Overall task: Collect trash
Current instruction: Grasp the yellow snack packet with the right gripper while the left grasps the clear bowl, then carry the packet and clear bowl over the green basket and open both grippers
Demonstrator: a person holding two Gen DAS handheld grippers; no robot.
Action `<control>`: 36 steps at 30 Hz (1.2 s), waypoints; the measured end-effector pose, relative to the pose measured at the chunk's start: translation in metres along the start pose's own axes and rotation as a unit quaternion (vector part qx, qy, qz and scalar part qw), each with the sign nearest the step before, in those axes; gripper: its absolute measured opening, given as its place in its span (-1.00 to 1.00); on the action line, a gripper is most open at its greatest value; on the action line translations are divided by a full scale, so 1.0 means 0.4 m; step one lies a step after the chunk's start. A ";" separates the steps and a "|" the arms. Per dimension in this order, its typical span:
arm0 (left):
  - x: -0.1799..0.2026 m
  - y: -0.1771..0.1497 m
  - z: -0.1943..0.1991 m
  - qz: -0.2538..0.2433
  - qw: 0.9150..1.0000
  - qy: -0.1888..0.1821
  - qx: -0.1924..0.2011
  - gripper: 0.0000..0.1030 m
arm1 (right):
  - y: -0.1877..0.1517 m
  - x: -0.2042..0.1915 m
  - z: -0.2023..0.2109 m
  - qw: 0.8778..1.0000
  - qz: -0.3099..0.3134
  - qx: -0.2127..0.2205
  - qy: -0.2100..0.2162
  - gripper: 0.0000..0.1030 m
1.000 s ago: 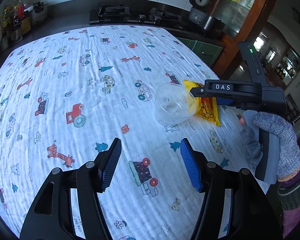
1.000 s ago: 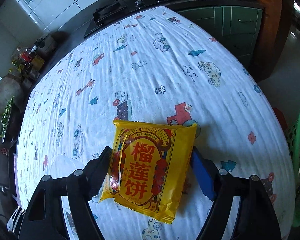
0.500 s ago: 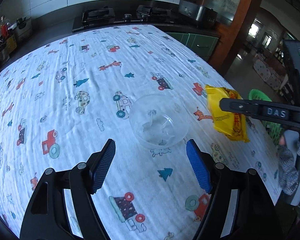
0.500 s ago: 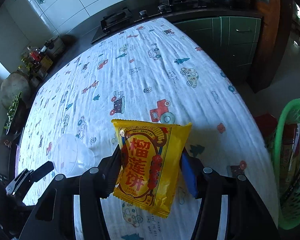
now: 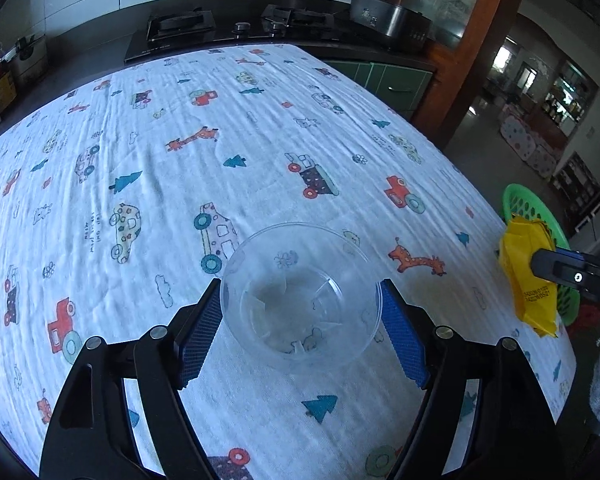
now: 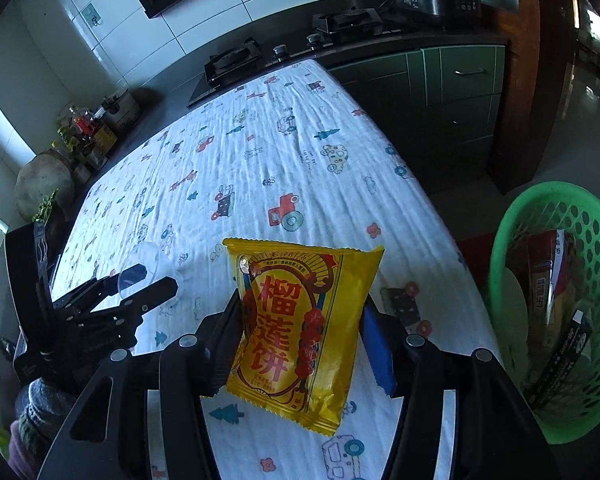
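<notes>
- Right gripper (image 6: 300,336) is pinching the yellow snack packet (image 6: 300,328) between its fingers (image 6: 374,344), clear of the tabletop (image 6: 260,168), near its right edge.
- Green basket (image 6: 512,240) is sitting on the floor off that right edge; a red box (image 6: 548,276) and other flat items are already lying inside, so part of the collecting looks done.
- Packet is not yet over the basket in the right wrist view; dropping it in looks like the step underway.
- Left gripper (image 5: 300,328) is standing spread, fingers (image 5: 200,328) bracketing the clear plastic cup (image 5: 300,296), which is lying on the cloth near the tabletop's near edge. Pads look very close to the rim; whether they are touching it I cannot tell.
- Cup is still waiting to be lifted and binned, by my reading.
- Basket is being cut off by the frame edge in the right wrist view and partly hidden behind the packet in the left one.
- Cup's transparency is making its outline and any contents hard to read.
- Other basket items too dark to name.
</notes>
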State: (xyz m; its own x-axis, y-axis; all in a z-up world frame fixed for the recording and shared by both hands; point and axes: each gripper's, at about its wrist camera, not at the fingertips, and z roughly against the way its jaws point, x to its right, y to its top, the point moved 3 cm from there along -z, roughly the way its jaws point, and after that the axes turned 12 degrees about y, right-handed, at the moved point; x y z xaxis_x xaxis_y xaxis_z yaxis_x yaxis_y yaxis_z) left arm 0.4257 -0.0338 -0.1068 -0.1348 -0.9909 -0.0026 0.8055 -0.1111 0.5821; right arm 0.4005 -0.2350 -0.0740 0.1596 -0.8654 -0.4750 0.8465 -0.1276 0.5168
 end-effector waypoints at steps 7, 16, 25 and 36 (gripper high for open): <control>0.001 0.004 -0.023 0.006 1.000 0.009 -0.006 0.17 | -0.029 0.074 0.053 1.000 -0.016 0.008 -0.017 0.04; 0.042 -0.004 0.054 0.001 1.000 -0.001 0.015 0.15 | -0.061 0.170 0.139 0.998 -0.025 0.023 -0.050 0.04; 0.178 -0.001 0.160 -0.034 0.998 -0.043 0.042 0.15 | -0.085 0.327 0.254 0.991 -0.049 0.047 -0.118 0.05; 0.377 0.012 0.201 -0.077 0.993 -0.072 0.054 0.15 | -0.126 0.507 0.336 0.979 -0.088 0.065 -0.174 0.19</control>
State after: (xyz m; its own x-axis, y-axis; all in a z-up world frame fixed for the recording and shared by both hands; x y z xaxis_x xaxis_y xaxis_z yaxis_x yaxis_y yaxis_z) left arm 0.3628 -0.1776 -0.0389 -0.3390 -0.9407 0.0128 0.7036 -0.2444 0.6672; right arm 0.3221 -0.4691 -0.1006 -0.1847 -0.9344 -0.3047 0.7702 -0.3302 0.5457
